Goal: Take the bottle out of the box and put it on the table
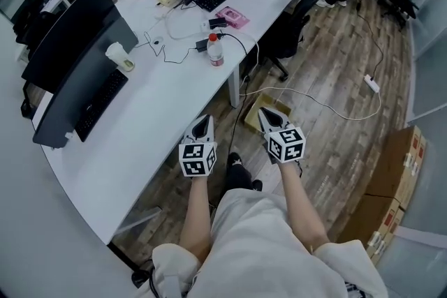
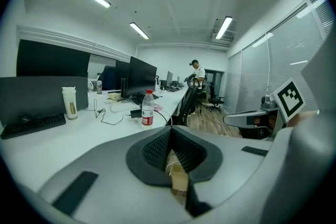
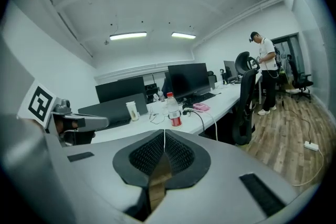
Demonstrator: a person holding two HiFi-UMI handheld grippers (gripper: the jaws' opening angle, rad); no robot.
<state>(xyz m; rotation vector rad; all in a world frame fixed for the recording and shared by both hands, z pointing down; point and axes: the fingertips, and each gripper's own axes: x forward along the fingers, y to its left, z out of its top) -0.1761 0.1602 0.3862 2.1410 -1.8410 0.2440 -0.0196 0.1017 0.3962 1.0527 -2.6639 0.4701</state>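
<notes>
Item 1. Your left gripper (image 1: 205, 120): jaws closed together, pads meeting at the tip, nothing held. It hangs above the floor just off the table's edge.

Item 2. Your right gripper (image 1: 264, 112): jaws likewise pressed together, nothing between them. It sits beside the left one, above the box.

Item 3. Bottle (image 1: 216, 50): clear plastic, red cap, red label. It stands upright on the white table (image 1: 174, 98), near the front edge, well ahead of both of your grippers, with black cables just beside it.

Item 4. Box (image 1: 251, 119): cardboard, on the wooden floor beside the table leg, partly covered by your right gripper.

Item 5. Also on the table: a pale cup (image 1: 119, 56), a black keyboard (image 1: 100, 103), dark monitors (image 1: 80, 56), a pink object (image 1: 232, 16).

Item 6. On the floor: an office chair (image 1: 293, 28), a white power strip (image 1: 371, 84).
</notes>
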